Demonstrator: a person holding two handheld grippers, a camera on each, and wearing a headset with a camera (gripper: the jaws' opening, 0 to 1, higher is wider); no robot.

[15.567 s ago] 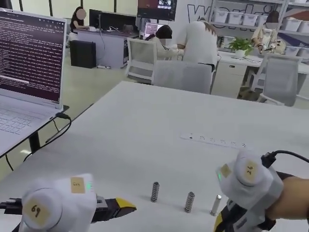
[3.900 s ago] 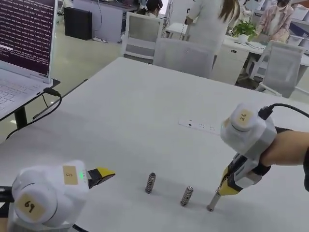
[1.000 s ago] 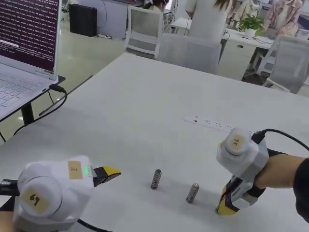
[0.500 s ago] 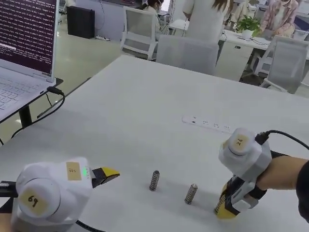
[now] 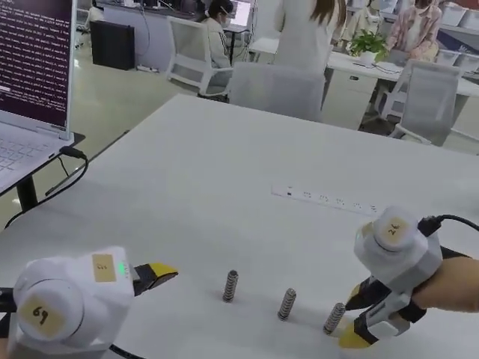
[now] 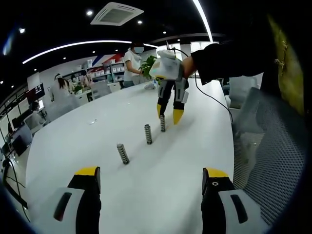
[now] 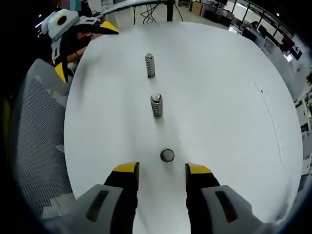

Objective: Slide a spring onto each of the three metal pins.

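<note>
Three metal pins stand in a row on the white table (image 5: 224,172), and each has a coil spring around it: the left spring (image 5: 230,286), the middle spring (image 5: 287,304) and the right spring (image 5: 334,318). My right gripper (image 5: 353,321) sits just right of the right spring, open and apart from it. The right gripper view looks down on that spring (image 7: 167,155) just ahead of the right gripper (image 7: 162,170), whose jaws hold nothing. My left gripper (image 5: 153,275) rests at the front left, open and holding nothing (image 6: 151,173), facing the row of springs (image 6: 147,134).
A white power strip (image 5: 329,200) lies beyond the springs. An open laptop (image 5: 30,90) stands on a side stand at the left, with a cable hanging from it. Grey chairs (image 5: 277,90) line the far table edge, and people stand behind them.
My right gripper has drawn back to the right from the third pin, and a spring now shows on that pin. The left gripper has stayed in place.
</note>
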